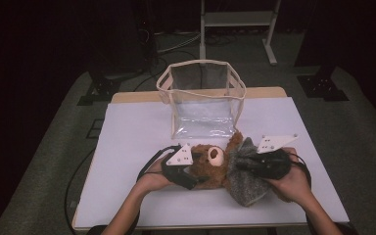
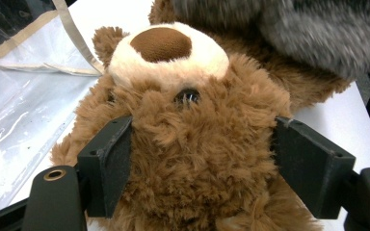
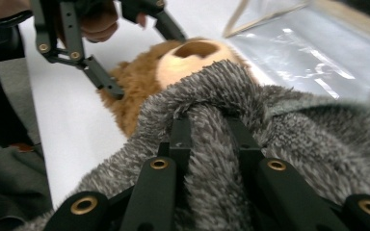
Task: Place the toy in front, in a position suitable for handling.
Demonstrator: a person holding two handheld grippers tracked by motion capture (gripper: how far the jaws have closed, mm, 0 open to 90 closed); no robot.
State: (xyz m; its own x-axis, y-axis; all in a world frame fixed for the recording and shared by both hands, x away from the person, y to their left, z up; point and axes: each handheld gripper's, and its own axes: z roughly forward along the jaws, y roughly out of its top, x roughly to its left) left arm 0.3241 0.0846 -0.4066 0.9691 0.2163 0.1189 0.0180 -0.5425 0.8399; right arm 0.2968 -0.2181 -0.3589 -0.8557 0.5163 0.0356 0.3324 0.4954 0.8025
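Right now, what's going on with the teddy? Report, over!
Left tool around the teddy's head, pads against the fur. Right tool shut on the grey cloth over the teddy. Clear bag open behind, nothing blocking.

The teddy bear [image 2: 192, 159] is shaggy brown plush, its muzzle a shorter cream pile with a smooth dark-brown nose patch. Over the bear lies a grey garment [image 3: 289, 125] — fuzzy, flecked fleece. Behind the bear stands a bag [image 1: 201, 98] of glossy clear plastic with cloth edging. The table [image 1: 127, 142] is matt white.
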